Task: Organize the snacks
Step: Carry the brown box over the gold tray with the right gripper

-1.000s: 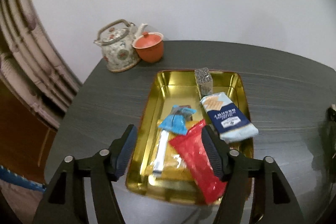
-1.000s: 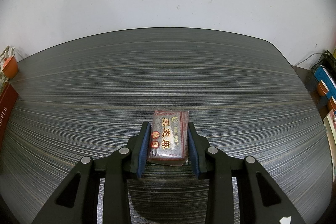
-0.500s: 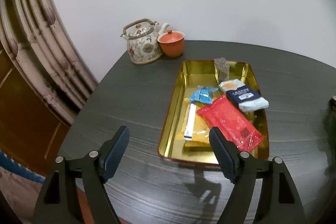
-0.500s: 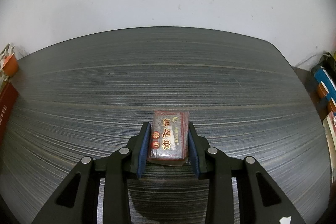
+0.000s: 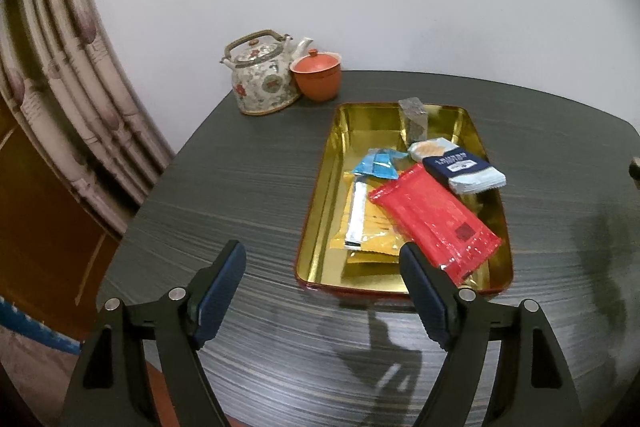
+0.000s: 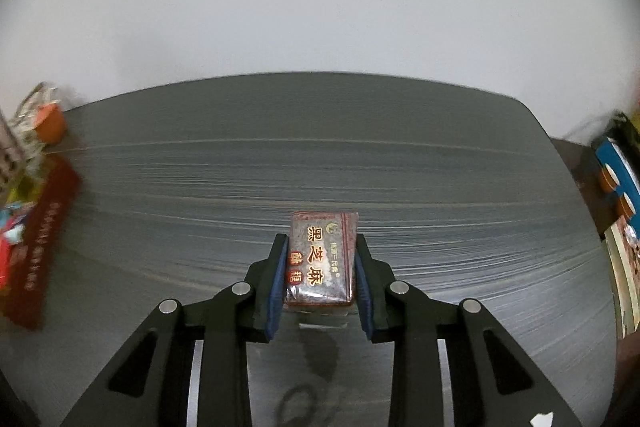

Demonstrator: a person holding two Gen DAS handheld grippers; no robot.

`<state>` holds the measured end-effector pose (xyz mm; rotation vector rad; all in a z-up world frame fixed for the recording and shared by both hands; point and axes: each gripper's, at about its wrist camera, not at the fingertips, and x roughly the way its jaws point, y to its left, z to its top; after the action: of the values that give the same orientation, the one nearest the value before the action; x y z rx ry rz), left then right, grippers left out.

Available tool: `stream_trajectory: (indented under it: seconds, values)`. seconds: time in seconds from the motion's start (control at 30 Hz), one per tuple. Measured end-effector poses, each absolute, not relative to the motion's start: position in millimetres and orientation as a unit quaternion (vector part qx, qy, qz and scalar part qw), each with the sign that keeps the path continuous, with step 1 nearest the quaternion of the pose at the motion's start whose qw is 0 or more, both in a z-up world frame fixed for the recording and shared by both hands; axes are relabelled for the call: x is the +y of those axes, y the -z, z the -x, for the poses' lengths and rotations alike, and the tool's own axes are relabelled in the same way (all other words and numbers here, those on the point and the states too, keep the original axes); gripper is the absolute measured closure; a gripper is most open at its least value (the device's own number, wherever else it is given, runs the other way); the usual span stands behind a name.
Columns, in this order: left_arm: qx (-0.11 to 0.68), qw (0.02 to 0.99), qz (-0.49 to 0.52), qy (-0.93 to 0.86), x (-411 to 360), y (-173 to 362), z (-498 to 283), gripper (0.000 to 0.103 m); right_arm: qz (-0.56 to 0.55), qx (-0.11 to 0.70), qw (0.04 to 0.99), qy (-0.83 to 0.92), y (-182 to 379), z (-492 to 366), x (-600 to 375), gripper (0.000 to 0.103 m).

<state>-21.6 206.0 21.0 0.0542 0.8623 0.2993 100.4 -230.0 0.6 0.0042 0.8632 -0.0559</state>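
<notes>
A gold tray (image 5: 320, 183) lies on the dark table and holds several snack packets. A red packet (image 5: 434, 219) lies on top, with a dark blue and white packet (image 5: 460, 169), a light blue one (image 5: 376, 165), a yellow one (image 5: 372, 227) and a small grey block (image 5: 414, 117) around it. My left gripper (image 5: 322, 281) stands open and empty just short of the tray's near edge. My right gripper (image 6: 320, 277) is shut on a dark sesame candy packet (image 6: 322, 259) with gold lettering, lifted off the table. The tray's packets (image 6: 24, 211) show blurred at the left edge.
A floral teapot (image 5: 264, 75) and an orange lidded cup (image 5: 318, 73) stand at the table's far left corner by the wall. A curtain (image 5: 68, 87) hangs left of the table. Books and coloured items (image 6: 620, 187) lie beyond the table's right edge.
The left gripper let go of the red packet, opened wider and drew back from the tray. The right gripper rose off the table with the sesame candy packet and shifted toward the tray.
</notes>
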Motion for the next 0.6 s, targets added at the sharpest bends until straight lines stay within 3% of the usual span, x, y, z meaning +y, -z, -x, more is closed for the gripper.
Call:
stream_trajectory:
  seconds: [0.6]
  values:
    - [0.421,0.893,0.0,-0.157,235,-24,21,0.022,0.041,0.388,0.902,-0.185,-64,-53,-14,0.075]
